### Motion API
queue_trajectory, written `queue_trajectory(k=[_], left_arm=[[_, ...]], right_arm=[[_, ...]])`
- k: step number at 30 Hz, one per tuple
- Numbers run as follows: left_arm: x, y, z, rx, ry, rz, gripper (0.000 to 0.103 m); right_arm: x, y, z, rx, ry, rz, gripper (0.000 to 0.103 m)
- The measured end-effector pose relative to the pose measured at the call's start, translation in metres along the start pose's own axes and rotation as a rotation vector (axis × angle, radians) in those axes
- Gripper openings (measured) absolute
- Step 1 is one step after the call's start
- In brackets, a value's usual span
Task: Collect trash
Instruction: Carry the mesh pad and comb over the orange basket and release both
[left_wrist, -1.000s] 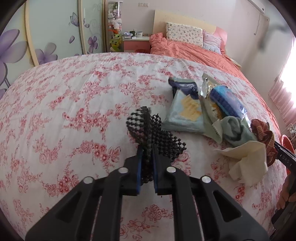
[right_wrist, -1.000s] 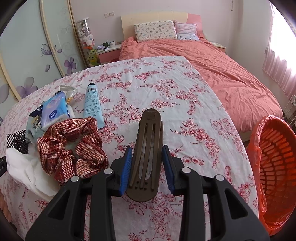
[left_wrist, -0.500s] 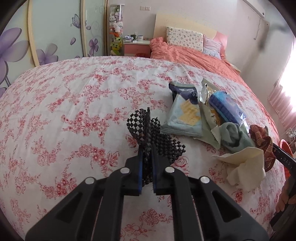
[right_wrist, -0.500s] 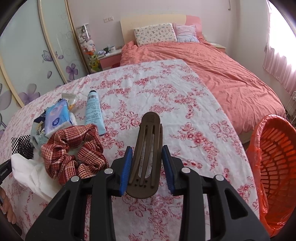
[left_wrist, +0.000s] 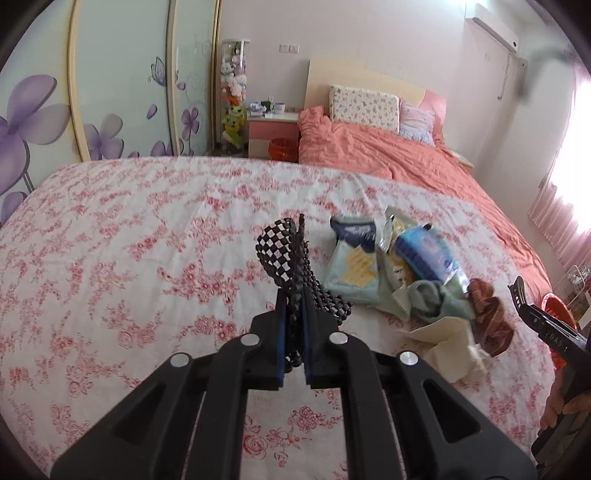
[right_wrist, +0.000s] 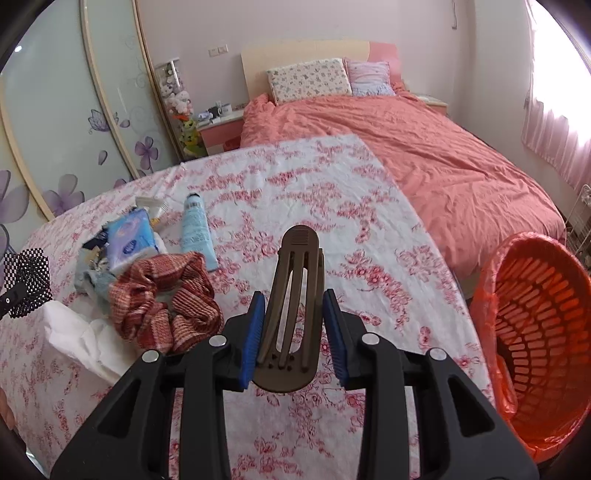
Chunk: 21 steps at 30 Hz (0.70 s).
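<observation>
My left gripper (left_wrist: 293, 295) is shut on a black-and-white checkered cloth (left_wrist: 286, 247) and holds it above the floral sheet. My right gripper (right_wrist: 293, 301) is shut on a brown hair clip (right_wrist: 295, 295), held above the sheet left of an orange trash basket (right_wrist: 539, 332). A heap lies on the sheet: snack packets (left_wrist: 352, 266), a blue tissue pack (right_wrist: 129, 243), a grey-green cloth (left_wrist: 430, 299), crumpled white tissue (right_wrist: 77, 336), a red plaid scrunchie (right_wrist: 166, 299) and a light blue tube (right_wrist: 195, 230).
The floral sheet (left_wrist: 129, 240) covers a wide surface in front of a bed with an orange duvet (right_wrist: 424, 147). Sliding wardrobe doors (left_wrist: 110, 92) stand at left. A pink nightstand (left_wrist: 273, 131) sits by the headboard. A small orange basket (left_wrist: 282, 147) stands below it.
My left gripper has lifted the checkered cloth up and back from the sheet. My right gripper with the hair clip has risen slightly; the basket shows more fully.
</observation>
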<state>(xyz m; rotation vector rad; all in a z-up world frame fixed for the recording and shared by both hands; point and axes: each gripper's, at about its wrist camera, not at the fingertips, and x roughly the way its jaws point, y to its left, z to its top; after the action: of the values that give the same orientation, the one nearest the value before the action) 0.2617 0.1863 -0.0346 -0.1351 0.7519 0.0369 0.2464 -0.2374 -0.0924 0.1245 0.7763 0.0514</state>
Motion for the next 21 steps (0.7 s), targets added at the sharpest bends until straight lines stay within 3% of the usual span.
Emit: queue_trajectory(k=[9,21], left_arm=[[-0.039,-0.023,0.015,0.028,-0.069,-0.032,0.008],[-0.073,-0.099,0.028,0.101,-0.126,-0.158,0.008]], right_arm=[[-0.043,-0.003,0.013,0.002,-0.1,0.018,0.033],[-0.097,-0.028,0.018,0.033,-0.222,-0.008,0.033]])
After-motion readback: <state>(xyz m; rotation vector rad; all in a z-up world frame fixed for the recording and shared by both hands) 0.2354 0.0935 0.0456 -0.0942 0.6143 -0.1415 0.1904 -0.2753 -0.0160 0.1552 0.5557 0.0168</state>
